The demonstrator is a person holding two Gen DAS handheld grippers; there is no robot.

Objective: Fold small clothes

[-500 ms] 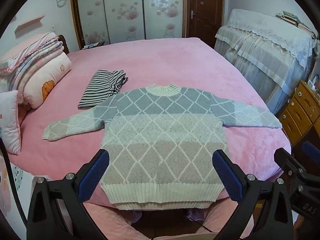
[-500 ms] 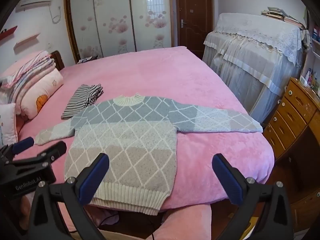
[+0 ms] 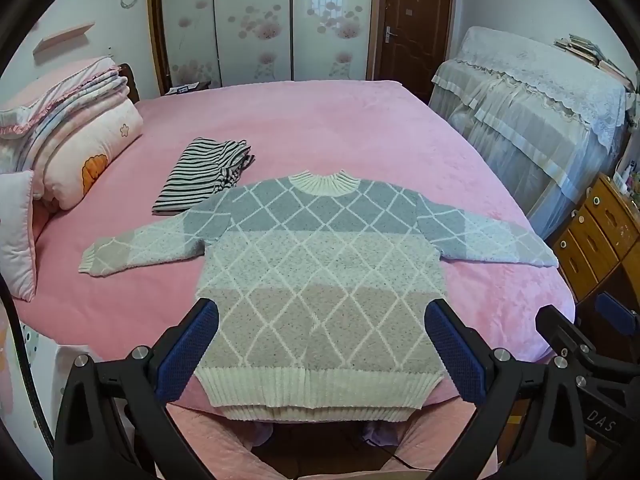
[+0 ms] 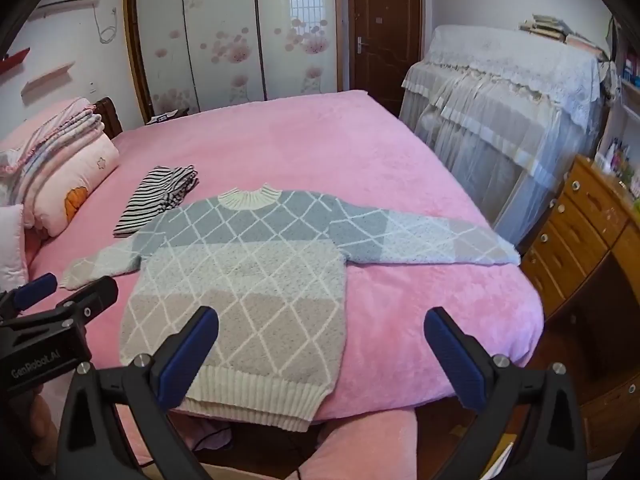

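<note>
The knitted sweater (image 3: 320, 280) lies flat and face-up on the pink bed (image 3: 340, 128), both sleeves stretched out to the sides, its ribbed hem (image 3: 320, 392) hanging just over the near edge of the bed. The left gripper (image 3: 322, 354) hovers above that hem with its jaws spread wide and nothing between them, the hem's two corners sitting just inside its blue pads (image 3: 188, 354). The right gripper (image 4: 322, 354), likewise spread and empty, is off to the sweater's right side, with the hem's right corner beside its left pad and the long right sleeve (image 4: 432, 240) ahead of it. The fold does not look started, so the sensible first step is probably bringing a sleeve across the chest. To do that well, each gripper should come down on a cuff or shoulder edge and pinch through the full thickness of the knit (it is fluffy and likely to slip from a shallow bite), then lift only enough to clear the body. The striped garment (image 3: 204, 174), already folded, lies beyond the left shoulder and should be kept out of the sweep.
</note>
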